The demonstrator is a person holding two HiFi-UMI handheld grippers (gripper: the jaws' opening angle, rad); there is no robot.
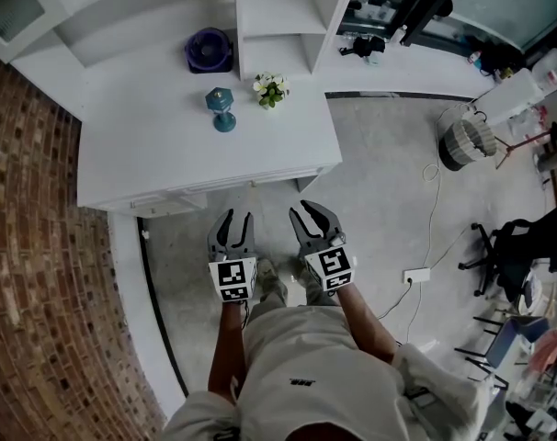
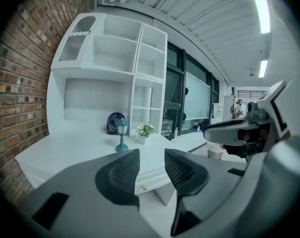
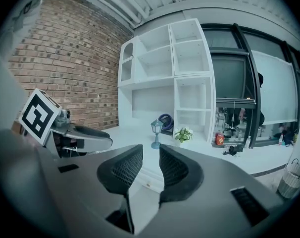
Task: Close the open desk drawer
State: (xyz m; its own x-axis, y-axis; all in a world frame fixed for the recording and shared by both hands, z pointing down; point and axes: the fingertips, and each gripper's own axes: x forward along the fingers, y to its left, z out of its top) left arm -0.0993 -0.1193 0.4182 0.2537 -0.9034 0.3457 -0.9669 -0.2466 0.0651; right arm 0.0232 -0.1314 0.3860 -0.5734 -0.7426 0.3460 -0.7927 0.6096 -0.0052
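Observation:
The white desk (image 1: 159, 150) with its shelf unit fills the upper left of the head view. Its drawer front (image 1: 219, 194) runs along the near edge under the top; a small knob (image 2: 144, 188) shows on it, also the knob (image 3: 149, 185) in the right gripper view. How far the drawer stands out I cannot tell. My left gripper (image 1: 237, 217) and right gripper (image 1: 308, 211) hover side by side just short of that edge, touching nothing. The left gripper (image 2: 151, 155) is open and empty. The right gripper (image 3: 150, 150) is open with a narrower gap, also empty.
On the desk stand a blue lantern (image 1: 222, 108), a small potted plant (image 1: 270, 89) and a purple fan (image 1: 209, 50). A brick wall (image 1: 30, 246) bounds the left. On the concrete floor to the right are a bin (image 1: 467, 143), a power strip (image 1: 416, 275) and a black chair (image 1: 517, 246).

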